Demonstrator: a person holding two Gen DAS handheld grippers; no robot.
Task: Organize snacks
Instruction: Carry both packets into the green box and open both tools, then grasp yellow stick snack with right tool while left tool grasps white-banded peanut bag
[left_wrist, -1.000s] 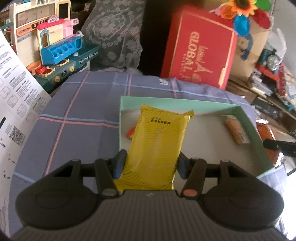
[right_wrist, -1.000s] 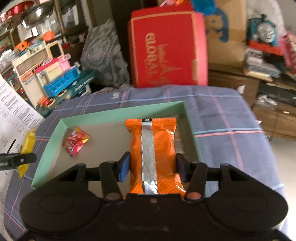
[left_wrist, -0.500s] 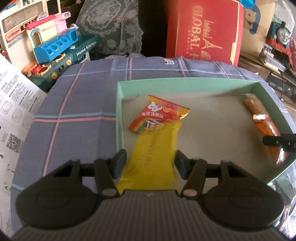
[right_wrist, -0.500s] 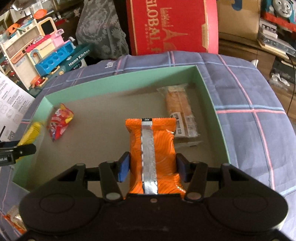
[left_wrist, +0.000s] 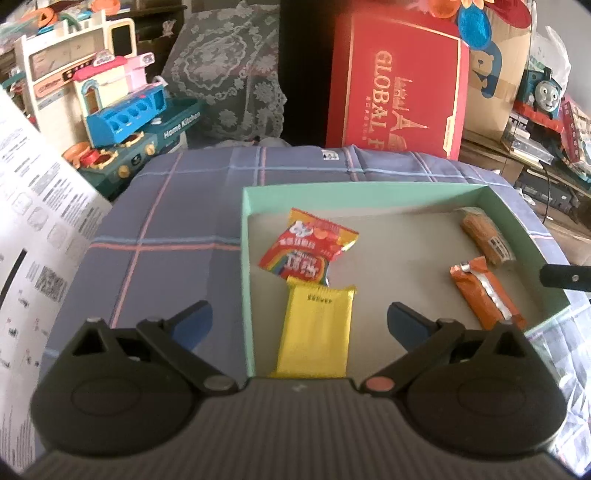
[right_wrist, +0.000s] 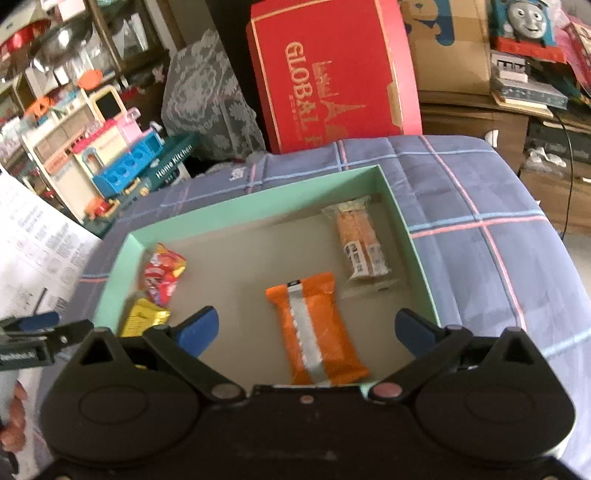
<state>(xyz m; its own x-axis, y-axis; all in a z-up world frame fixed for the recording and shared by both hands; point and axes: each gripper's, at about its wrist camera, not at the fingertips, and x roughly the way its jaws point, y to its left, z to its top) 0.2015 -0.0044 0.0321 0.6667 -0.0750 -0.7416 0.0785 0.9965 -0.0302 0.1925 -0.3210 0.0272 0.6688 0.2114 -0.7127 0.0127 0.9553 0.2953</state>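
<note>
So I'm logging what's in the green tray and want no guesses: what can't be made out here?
- Yellow packet, right wrist view: near end hidden behind the right gripper.
- Its small print, left wrist view: too small.
- Clear-wrapped bar label: blurred.
- Orange packet: front face unseen.

The box (left_wrist: 246, 280) has mint-green walls and a plain grey-beige floor. In it lie a solid yellow packet (left_wrist: 314, 332), a red candy bag (left_wrist: 307, 248) with a rainbow stripe and yellow corners, an orange packet (right_wrist: 317, 328) with 1 silver seam, and a clear-wrapped orange bar (right_wrist: 362, 240). The tablecloth (left_wrist: 166, 229) is slate blue, checked with pink and pale-blue lines. Behind stands a red gift box (left_wrist: 399, 99) with gold lettering.
</note>
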